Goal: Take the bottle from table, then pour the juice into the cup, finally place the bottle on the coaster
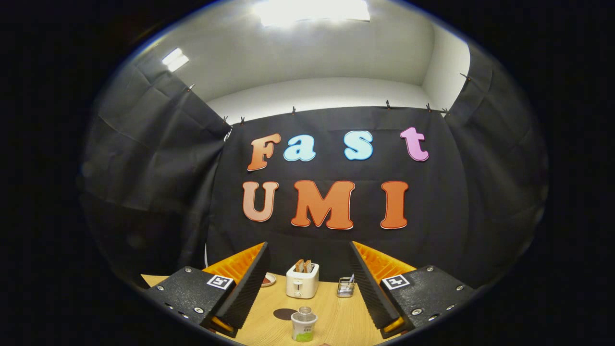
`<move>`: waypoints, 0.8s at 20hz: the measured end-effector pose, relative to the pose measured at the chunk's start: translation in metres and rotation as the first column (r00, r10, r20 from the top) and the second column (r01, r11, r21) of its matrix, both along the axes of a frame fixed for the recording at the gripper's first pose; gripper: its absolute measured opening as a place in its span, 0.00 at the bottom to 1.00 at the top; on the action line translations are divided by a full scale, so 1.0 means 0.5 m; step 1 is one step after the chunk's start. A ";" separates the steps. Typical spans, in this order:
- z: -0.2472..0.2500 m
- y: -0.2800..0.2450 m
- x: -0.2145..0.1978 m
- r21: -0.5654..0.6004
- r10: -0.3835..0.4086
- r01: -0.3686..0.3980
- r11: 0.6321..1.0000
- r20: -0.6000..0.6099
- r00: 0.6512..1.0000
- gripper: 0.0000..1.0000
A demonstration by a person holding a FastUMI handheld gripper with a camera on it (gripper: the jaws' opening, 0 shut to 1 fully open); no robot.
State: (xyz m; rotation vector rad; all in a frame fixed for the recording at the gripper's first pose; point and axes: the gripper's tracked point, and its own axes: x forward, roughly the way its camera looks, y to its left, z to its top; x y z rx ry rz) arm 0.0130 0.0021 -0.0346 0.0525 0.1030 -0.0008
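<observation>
My gripper is open, its two black and orange fingers spread wide above a wooden table. Between and below the fingers stands a pale translucent cup with a green band near its base. Just behind it a small clear rounded top pokes up; it looks like the bottle, with its body hidden by the cup. A dark round coaster lies flat on the table just left of them. Nothing is between the fingers.
A white toaster with bread slices stands farther back in the middle. A small plate lies to its left, partly hidden by the left finger. A wire basket sits to its right. Black cloth walls close the booth.
</observation>
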 end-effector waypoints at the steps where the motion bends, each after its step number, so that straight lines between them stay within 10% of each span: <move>1: -0.004 0.005 0.000 0.007 0.004 -0.004 1.000 -0.003 1.000 0.97; 16: -0.286 0.024 0.024 0.011 0.023 -0.021 1.000 -0.159 0.987 0.97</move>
